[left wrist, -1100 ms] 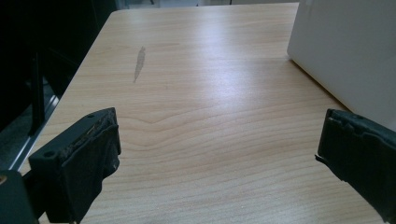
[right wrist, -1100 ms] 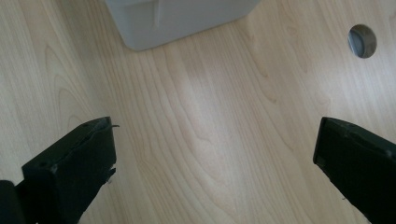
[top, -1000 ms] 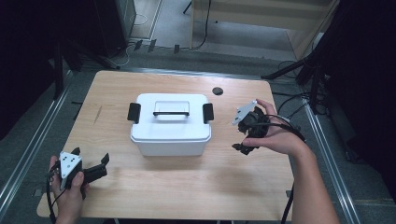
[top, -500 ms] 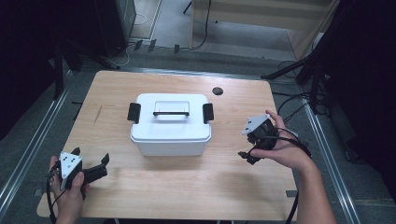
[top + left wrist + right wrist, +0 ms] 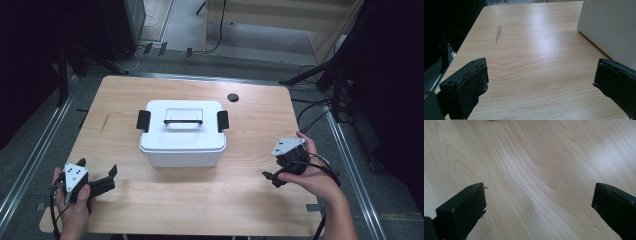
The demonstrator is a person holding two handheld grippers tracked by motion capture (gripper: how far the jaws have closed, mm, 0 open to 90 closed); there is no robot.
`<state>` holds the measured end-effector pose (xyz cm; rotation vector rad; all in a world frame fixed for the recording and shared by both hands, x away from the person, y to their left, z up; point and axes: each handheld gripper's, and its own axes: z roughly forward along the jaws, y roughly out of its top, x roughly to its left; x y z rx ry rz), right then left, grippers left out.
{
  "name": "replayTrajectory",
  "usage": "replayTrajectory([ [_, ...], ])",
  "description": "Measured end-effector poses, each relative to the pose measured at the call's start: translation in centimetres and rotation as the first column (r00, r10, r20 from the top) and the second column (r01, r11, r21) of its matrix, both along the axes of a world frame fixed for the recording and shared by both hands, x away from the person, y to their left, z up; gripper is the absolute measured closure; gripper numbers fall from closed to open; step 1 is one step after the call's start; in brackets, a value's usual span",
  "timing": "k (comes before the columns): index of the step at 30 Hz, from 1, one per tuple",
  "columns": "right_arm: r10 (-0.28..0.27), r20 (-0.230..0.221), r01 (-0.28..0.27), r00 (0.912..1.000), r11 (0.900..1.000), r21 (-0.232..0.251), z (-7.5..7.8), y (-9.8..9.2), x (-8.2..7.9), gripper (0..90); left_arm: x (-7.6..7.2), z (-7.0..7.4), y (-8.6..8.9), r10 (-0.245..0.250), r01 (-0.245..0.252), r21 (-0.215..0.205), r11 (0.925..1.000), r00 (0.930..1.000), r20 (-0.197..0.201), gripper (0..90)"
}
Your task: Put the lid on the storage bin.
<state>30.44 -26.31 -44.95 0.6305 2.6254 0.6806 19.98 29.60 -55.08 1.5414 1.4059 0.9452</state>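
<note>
Standing wide apart in both gripper views, the jaws of each tool hold nothing and frame only bare wood. The left gripper (image 5: 97, 181) rests low at the near-left corner of the tabletop (image 5: 120, 100), aimed toward the storage box (image 5: 182, 134), whose white side wall shows just beyond its right-hand jaw in the left gripper view (image 5: 609, 27). The right gripper (image 5: 278, 176) is held at the near-right, angled down at the wood, well apart from the box. The box sits at the middle of the tabletop, lid on, its handle (image 5: 183, 120) lying flat on top and a black latch on each end: left latch (image 5: 143, 120), right latch (image 5: 223, 121). Both appear fastened.

Assessment: the work on the box has not begun, or stands between steps; neither tool is in contact. A next move would call for each gripper to travel inward to its nearer latch, jaws kept spread, and to approach square to the box ends.
</note>
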Motion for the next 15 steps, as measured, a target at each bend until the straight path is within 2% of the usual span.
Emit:
replayTrajectory([
  [9, -0.078, 0.019, 0.077, 0.9967, 0.994, 0.075, -2.3, -2.6, -1.1, 0.0, 0.0, 0.0, 0.0, 0.003, -0.003, 0.001, 1.0, 1.0, 0.001, 0.0],
  [15, -0.107, 0.024, 0.104, 0.994, 0.989, 0.102, -3.7, -3.6, -1.7, 0.0, 0.0, 0.0, -0.1, 0.003, -0.003, 0.006, 1.0, 1.0, 0.001, 0.0],
])
